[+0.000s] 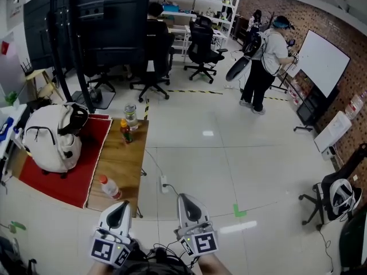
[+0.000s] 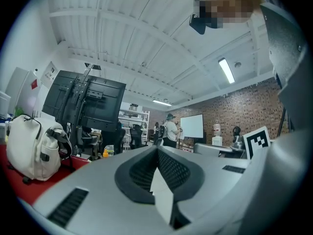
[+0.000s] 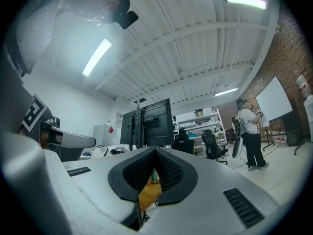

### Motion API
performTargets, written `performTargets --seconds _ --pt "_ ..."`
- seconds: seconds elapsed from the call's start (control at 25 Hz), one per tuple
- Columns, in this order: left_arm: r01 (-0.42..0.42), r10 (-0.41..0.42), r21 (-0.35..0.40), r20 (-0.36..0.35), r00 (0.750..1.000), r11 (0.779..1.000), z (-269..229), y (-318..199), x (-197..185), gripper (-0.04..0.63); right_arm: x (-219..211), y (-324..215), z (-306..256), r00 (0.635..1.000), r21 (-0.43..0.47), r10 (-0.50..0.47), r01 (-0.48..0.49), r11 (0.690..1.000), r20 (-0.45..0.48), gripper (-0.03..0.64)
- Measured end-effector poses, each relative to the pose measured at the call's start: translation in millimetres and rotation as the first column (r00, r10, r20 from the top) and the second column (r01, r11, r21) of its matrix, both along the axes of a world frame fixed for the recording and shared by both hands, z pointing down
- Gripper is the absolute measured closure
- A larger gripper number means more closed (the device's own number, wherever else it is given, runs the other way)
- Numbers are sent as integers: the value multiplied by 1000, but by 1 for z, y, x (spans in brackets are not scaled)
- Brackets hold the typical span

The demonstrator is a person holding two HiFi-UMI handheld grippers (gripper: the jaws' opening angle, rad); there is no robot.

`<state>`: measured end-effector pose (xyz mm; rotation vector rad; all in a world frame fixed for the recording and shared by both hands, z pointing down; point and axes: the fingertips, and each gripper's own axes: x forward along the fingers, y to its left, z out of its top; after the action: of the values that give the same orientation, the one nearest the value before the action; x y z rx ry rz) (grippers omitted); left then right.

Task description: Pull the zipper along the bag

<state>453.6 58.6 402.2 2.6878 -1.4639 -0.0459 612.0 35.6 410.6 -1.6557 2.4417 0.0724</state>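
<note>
A white backpack [image 1: 51, 136] with black trim stands upright on a red mat [image 1: 69, 179] on the wooden table [image 1: 123, 165], at the left of the head view. It also shows at the left edge of the left gripper view, as the backpack [image 2: 32, 148]. I cannot make out its zipper at this distance. Both grippers are held low near my body, over the floor and well short of the table. The left gripper [image 1: 120, 205] [image 2: 157, 150] is shut and holds nothing. My right gripper [image 1: 185, 199] [image 3: 154, 150] is likewise shut and holds nothing.
On the table stand an orange bottle [image 1: 125, 130], a glass jar [image 1: 131, 114] and a red-capped plastic bottle [image 1: 109, 187]. A black screen stand [image 1: 86, 33] rises behind it. A power strip [image 1: 164, 183] lies on the floor. A person [image 1: 265, 62] stands far off by a whiteboard [image 1: 324, 62].
</note>
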Motion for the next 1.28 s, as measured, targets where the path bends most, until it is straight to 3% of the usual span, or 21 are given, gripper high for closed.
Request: performTargets --seconds 0.2,0.4,0.64,1.28 --pt "26 -26 26 -4 1000 999 -6 -11 -28 561 -11 -7 -9 1000 20 17 -17 1000 -4 620" --pt "53 -53 29 -25 998 998 -7 -27 -85 561 -47 -16 -11 999 26 37 -36 999 -25 620" --pt "52 -52 28 2 999 998 -3 -57 -178 561 -110 -42 -27 992 49 121 -120 992 -24 620" --pt "77 -77 6 -20 997 997 15 -128 -427 561 -308 -79 -49 961 111 261 -251 962 -90 620"
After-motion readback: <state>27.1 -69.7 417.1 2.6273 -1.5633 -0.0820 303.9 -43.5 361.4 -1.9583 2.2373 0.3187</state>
